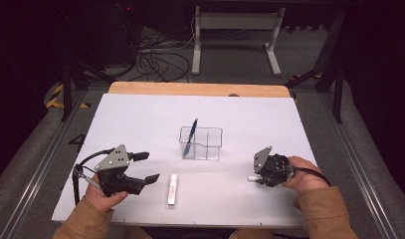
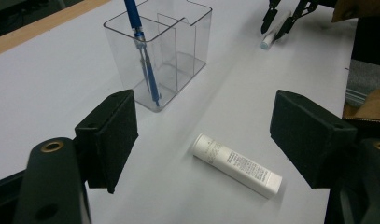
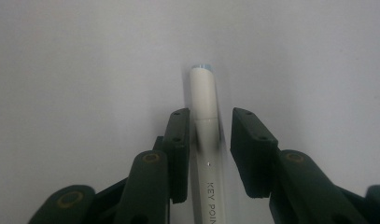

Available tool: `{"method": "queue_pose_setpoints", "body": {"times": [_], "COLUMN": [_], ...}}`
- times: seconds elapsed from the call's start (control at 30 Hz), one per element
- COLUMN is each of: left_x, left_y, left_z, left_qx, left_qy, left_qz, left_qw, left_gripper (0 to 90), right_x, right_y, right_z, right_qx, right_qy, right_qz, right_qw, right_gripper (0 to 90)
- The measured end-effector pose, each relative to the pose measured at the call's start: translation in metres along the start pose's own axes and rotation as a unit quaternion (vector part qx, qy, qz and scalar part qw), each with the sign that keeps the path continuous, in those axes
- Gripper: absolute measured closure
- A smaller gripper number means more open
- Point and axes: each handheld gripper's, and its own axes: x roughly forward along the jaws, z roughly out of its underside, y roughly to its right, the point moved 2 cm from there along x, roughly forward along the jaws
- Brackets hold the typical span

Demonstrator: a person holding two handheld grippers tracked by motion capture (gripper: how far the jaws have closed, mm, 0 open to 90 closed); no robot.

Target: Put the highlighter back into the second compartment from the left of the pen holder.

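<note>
white marker (image 3: 205, 140): rear end cut off by bottom edge | white tube (image 2: 237, 164): print too small to read

White marker (image 3: 204, 116) flat on table, betw. tool pads

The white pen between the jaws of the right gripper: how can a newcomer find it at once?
Start from the white table, then the clear organizer at its middle. Toward the person's right, the right gripper has its jaws on either side of the white pen. It is slim with a pale blue tip; the white tube is thicker and the blue pen stands in the organizer.
</note>
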Motion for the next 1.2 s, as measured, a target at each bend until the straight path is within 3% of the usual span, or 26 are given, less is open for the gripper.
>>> {"method": "queue_pose_setpoints", "body": {"times": [0.23, 0.47, 0.83, 1.2], "left_x": [0.0, 0.001, 0.001, 0.002], "left_y": [0.0, 0.0, 0.0, 0.0], "left_z": [0.0, -0.001, -0.001, -0.002], "left_qx": [0.001, 0.001, 0.0, 0.001], "left_qy": [0.001, 0.001, -0.002, -0.002], "left_qz": [0.0, 0.001, 0.004, 0.004], "left_qw": [1.0, 1.0, 1.0, 1.0], "left_gripper": [24.3, 24.3, 24.3, 24.3], "right_x": [0.003, 0.004, 0.002, -0.016], "right_y": [0.001, 0.0, -0.002, -0.005], "right_z": [0.001, 0.001, 0.0, -0.004], "right_qx": [-0.011, -0.018, -0.02, -0.022], "right_qy": [-0.007, -0.006, -0.009, 0.016], "right_qz": [-0.008, -0.011, 0.005, 0.025], "right_qw": [0.9999, 0.9998, 0.9998, 0.9993], "right_gripper": [76.3, 77.6, 78.2, 78.2]}}
